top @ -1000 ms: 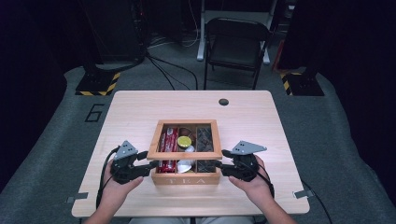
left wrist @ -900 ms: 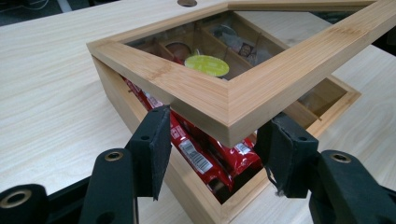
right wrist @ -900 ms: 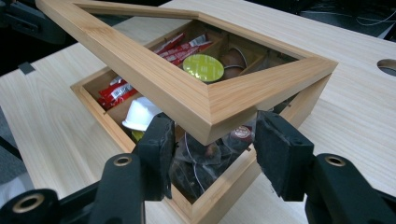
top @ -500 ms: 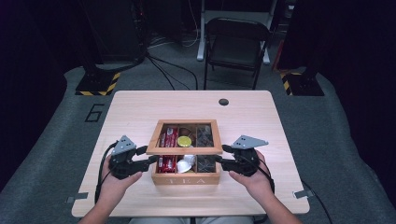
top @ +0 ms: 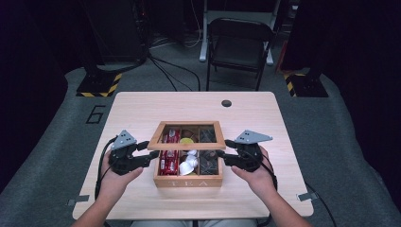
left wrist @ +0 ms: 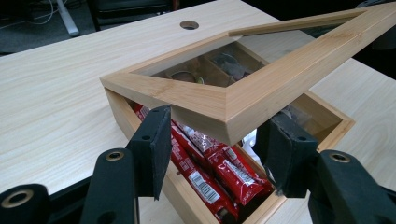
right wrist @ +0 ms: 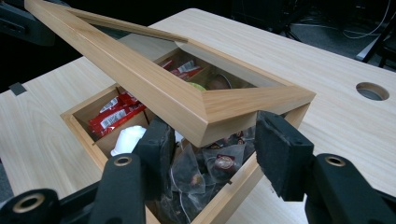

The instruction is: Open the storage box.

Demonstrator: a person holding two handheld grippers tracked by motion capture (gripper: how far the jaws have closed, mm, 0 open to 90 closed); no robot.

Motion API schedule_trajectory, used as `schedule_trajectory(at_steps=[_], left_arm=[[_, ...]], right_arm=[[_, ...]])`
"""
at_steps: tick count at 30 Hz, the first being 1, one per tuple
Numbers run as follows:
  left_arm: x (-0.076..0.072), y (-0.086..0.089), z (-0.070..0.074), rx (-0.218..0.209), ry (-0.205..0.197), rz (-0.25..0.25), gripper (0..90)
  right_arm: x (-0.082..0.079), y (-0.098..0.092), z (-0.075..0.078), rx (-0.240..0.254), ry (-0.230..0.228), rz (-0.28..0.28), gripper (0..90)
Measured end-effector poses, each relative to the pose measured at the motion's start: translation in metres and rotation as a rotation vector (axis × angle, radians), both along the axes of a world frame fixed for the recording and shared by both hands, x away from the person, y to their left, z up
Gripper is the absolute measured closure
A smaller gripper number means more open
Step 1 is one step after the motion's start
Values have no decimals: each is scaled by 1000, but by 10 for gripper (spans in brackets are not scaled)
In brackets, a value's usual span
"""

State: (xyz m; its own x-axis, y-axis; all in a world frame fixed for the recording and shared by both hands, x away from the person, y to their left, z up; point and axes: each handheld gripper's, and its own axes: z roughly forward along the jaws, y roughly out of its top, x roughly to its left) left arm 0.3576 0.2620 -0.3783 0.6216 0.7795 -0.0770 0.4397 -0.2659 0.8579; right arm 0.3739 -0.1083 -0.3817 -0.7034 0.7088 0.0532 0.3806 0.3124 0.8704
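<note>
The tea box (top: 188,176) sits at the near middle of the table (top: 142,109), its front panel toward the person, so both hands can reach it evenly from either side. Its windowed lid (top: 187,136) is raised at the front and appears hinged along the far edge, tilted up over the compartments; a grip on each front corner keeps the frame level instead of twisting it. The left gripper (left wrist: 212,140) straddles the lid's left front corner, its jaws part closed around the wood, and the right gripper (right wrist: 210,135) holds the right front corner in the same way. Beneath the lid, red packets (left wrist: 210,168) fill the left compartment and clear tea sachets (right wrist: 205,172) the right.
</note>
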Motion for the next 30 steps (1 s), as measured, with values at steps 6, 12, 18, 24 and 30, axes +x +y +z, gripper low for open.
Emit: schedule_trajectory(at_steps=[6,12,18,24,30], left_arm=[[3,1,4,-7,2,-3,463],[7,1,11,2,-11,-3,469],[11,0,16,0,-16,-1,473],[13,0,19,2,-19,0,473],[17,0,24,0,-17,-6,473]], right_arm=[[3,1,5,-11,-10,2,484],[7,2,10,-7,-11,-1,483],[13,3,15,-5,-19,-4,484],[16,4,18,-13,-23,-6,483],[20,5,22,-9,-15,-10,483]])
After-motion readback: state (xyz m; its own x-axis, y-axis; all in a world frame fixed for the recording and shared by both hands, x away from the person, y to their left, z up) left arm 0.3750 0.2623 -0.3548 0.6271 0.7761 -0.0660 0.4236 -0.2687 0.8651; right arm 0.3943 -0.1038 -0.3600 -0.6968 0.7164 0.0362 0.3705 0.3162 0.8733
